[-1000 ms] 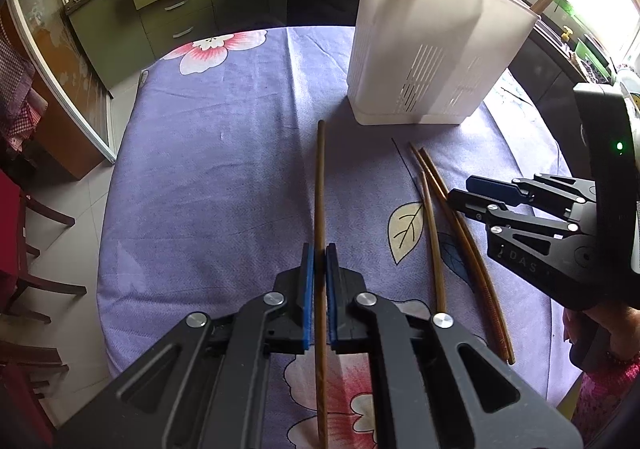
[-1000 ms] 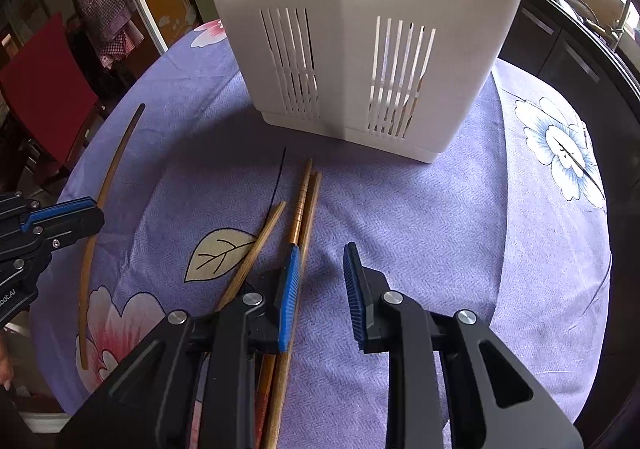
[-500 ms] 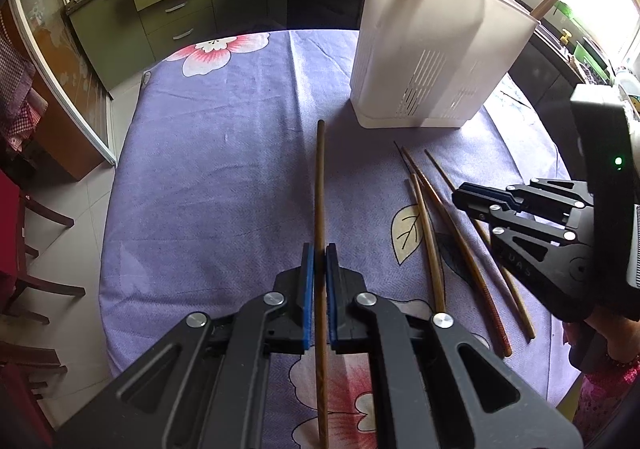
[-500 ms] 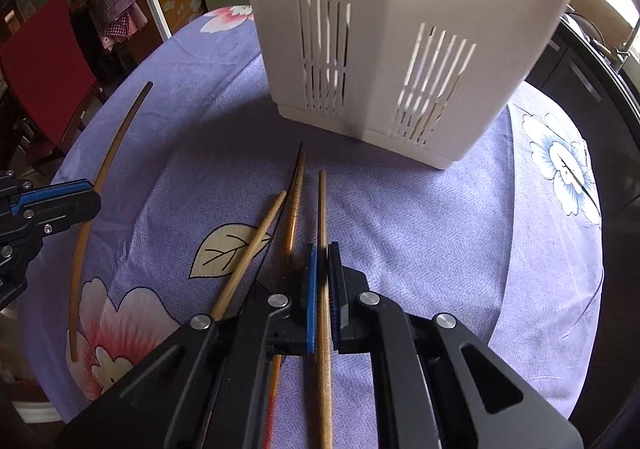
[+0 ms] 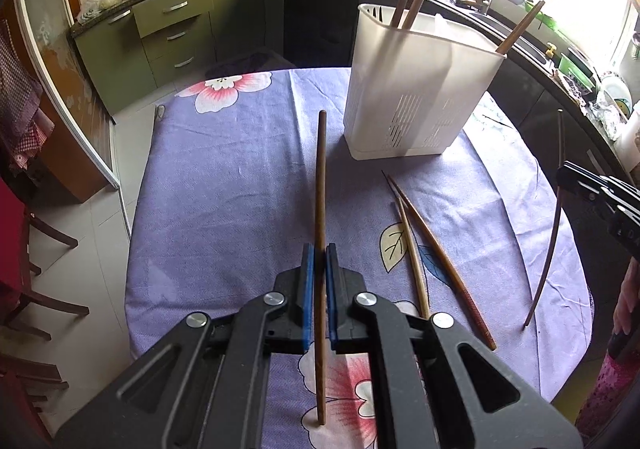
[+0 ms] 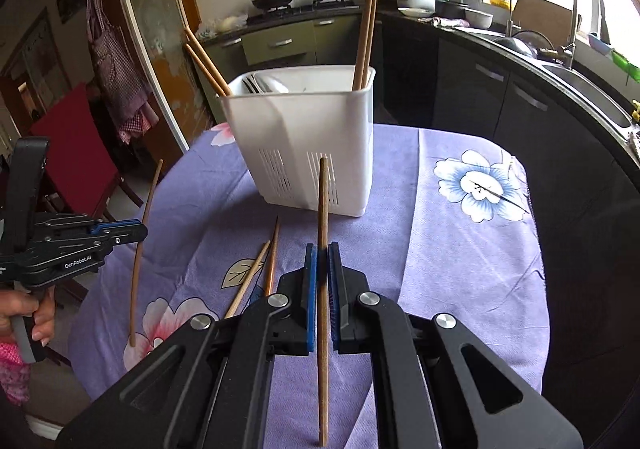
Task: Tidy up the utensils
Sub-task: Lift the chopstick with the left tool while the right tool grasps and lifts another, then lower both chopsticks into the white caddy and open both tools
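A: Both grippers have lifted since earlier; the left gripper (image 5: 320, 261) clamps a dark brown wooden chopstick (image 5: 321, 209), the right gripper (image 6: 322, 261) another brown chopstick (image 6: 322, 217).

B: Each stick's long axis points far, toward the white slotted plastic utensil holder (image 5: 416, 89) on the purple floral tablecloth (image 5: 224, 189), kitchen cabinets (image 5: 172, 25) beyond.

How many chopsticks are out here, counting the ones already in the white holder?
8 visible: one in the left gripper, one in the right gripper, two lying on the tablecloth, and four standing in the holder. More may be hidden inside.
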Tool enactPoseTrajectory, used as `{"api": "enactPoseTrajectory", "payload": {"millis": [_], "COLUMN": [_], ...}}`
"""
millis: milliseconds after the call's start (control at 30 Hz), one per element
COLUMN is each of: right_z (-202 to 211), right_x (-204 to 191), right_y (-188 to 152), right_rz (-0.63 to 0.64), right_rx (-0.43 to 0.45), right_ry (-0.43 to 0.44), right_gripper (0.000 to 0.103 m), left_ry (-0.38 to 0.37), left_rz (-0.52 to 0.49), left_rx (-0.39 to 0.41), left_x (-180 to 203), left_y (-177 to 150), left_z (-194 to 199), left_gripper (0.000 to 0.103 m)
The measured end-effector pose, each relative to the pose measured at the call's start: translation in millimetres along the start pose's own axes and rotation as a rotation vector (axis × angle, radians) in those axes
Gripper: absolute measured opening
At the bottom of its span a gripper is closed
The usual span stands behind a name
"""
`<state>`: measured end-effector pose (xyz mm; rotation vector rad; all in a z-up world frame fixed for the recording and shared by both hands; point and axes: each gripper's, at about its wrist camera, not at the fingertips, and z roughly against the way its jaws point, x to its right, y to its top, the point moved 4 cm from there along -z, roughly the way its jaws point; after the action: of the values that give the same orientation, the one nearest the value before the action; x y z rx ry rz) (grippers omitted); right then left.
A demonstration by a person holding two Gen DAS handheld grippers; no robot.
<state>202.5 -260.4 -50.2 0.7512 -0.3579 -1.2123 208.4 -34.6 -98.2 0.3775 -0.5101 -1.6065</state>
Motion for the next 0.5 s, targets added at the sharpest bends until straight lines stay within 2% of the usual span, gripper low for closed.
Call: {"api": "enactPoseTrajectory", "payload": {"millis": [267,500], "right_z": [29.1,55.6], "right_x": [-2.9,-8.4], "right_y": [1.5,24.3], "right_rz": [0.016,0.021], "right_rx": [0.043,0.101], "right_ry": [0.001,0.019], "right_gripper": [0.006,0.006], "left_ry": [-0.013,-0.02], "left_rz": [-0.024,-0.05], "left_rx": [0.068,0.114], "left_x": [7.9,19.9], "left_y": [4.9,18.0], "left_z": [36.7,60.9], "left_gripper": [0.006,0.006]}}
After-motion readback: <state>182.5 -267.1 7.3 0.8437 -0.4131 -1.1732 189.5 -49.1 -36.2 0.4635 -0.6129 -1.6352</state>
